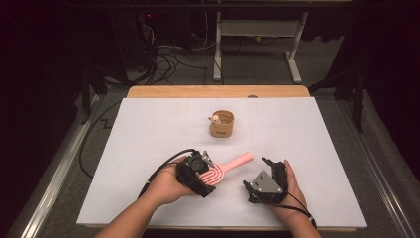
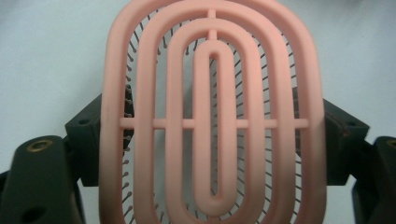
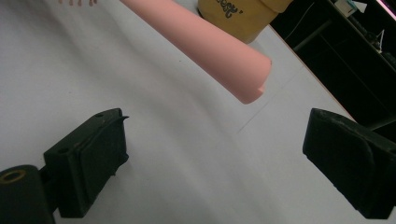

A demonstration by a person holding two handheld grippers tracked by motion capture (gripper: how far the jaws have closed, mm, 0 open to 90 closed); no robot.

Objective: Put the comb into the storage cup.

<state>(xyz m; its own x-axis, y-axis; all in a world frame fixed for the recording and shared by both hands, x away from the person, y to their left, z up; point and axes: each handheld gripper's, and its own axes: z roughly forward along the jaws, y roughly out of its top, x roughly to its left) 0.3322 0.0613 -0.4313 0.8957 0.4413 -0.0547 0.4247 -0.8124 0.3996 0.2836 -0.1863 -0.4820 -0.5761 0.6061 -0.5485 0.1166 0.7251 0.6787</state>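
Note:
A pink vented hairbrush lies over the white table, its handle pointing up and right. My left gripper is shut on the brush's head. In the left gripper view the oval ribbed head stands between the black fingers, which press on its two sides. My right gripper hovers just right of the handle's end, open. In the right gripper view the handle's end sits ahead of the wide-apart pads, with nothing between them.
A tan cup with a small object at its rim stands behind the brush, also seen as the yellow cup. The white sheet covers the table up to a wooden back edge. Beyond are dark floor, cables and a desk frame.

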